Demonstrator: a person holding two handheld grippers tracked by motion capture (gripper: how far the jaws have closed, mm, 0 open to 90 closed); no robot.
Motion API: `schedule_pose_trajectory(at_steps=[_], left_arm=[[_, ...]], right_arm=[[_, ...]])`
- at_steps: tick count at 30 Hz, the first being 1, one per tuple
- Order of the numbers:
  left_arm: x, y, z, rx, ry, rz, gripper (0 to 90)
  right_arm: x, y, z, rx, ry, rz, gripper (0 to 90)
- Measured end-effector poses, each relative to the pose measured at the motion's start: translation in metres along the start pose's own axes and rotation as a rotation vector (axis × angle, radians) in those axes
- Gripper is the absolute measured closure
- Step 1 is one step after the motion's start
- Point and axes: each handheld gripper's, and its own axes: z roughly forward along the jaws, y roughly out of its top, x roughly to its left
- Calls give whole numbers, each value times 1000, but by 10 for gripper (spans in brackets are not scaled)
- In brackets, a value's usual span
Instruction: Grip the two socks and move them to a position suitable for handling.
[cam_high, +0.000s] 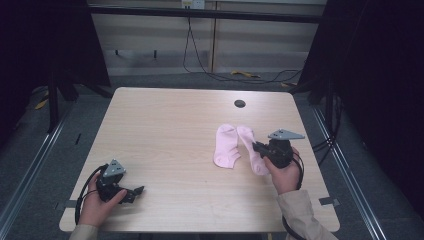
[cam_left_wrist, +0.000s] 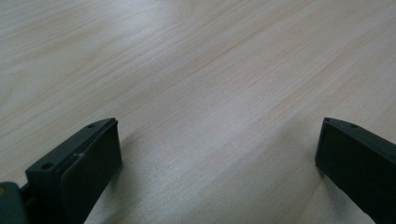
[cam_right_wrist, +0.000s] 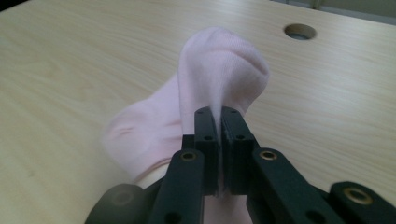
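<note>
Two pink socks lay side by side on the right half of the table (cam_high: 175, 130), their far ends touching. The right gripper (cam_high: 257, 147) sat at the right sock (cam_high: 252, 150), its jaws pinched shut on a fold of that sock's fabric; in the right gripper view the right sock (cam_right_wrist: 219, 70) rose in a ridge from between the closed jaws of the right gripper (cam_right_wrist: 219, 122). The left sock (cam_high: 226, 145) lay flat just left of it, untouched. A round hole (cam_high: 240, 103) sat in the table beyond the socks. The left gripper (cam_high: 137, 190) rested at the near left corner, well apart from the socks, and in the left gripper view the jaws of the left gripper (cam_left_wrist: 219, 140) stood wide apart over bare wood.
</note>
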Motion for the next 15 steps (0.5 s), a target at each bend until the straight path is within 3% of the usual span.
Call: schedule_pose_trajectory(at_steps=[1, 3, 4, 5, 6, 8, 9, 10, 11, 12, 13, 15], left_arm=[[0, 0, 0, 0, 0, 0, 0], [0, 0, 0, 1, 0, 0, 0], [0, 0, 0, 1, 0, 0, 0], [0, 0, 0, 1, 0, 0, 0], [0, 0, 0, 1, 0, -1, 0], [0, 0, 0, 1, 0, 0, 0], [0, 0, 0, 1, 0, 0, 0], [0, 0, 0, 1, 0, 0, 0], [0, 0, 0, 1, 0, 0, 0], [0, 0, 0, 1, 0, 0, 0], [0, 0, 0, 1, 0, 0, 0], [0, 0, 0, 1, 1, 0, 0]], right_arm=[[0, 0, 0, 0, 0, 0, 860], [12, 1, -7, -16, 51, -31, 855], [19, 1, -9, -17, 80, -46, 855], [33, 1, -12, -20, 144, -69, 853], [33, 1, -12, -20, 144, -69, 853], [55, -2, -10, -11, 228, -119, 853], [55, -2, -10, -11, 228, -119, 853], [71, -3, -7, 9, 267, -166, 853], [71, -3, -7, 9, 267, -166, 853], [86, -5, -2, 22, 317, -211, 853], [86, -5, -2, 22, 317, -211, 853], [101, -7, 4, 39, 366, -267, 854]])
